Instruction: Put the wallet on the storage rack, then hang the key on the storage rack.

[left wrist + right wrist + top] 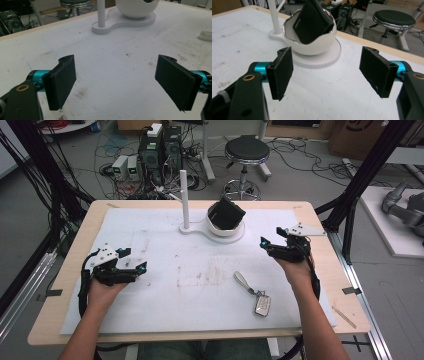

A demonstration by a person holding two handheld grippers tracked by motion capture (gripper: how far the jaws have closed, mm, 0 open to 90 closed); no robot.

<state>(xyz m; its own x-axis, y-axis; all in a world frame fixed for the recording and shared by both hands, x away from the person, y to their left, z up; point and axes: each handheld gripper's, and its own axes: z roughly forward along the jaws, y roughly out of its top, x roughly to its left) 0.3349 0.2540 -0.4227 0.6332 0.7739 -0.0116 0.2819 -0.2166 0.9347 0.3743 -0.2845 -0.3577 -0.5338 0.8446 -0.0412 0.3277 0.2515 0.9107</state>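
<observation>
Both sets of jaws are spread wide with nothing between them. The right gripper (274, 246) hangs just right of the white egg-shaped holder (225, 227), while the left gripper (131, 265) sits well off to its left. A black wallet (312, 21) sticks up tilted inside that holder, and a key fob (262, 304) lies nearer the person.
</observation>
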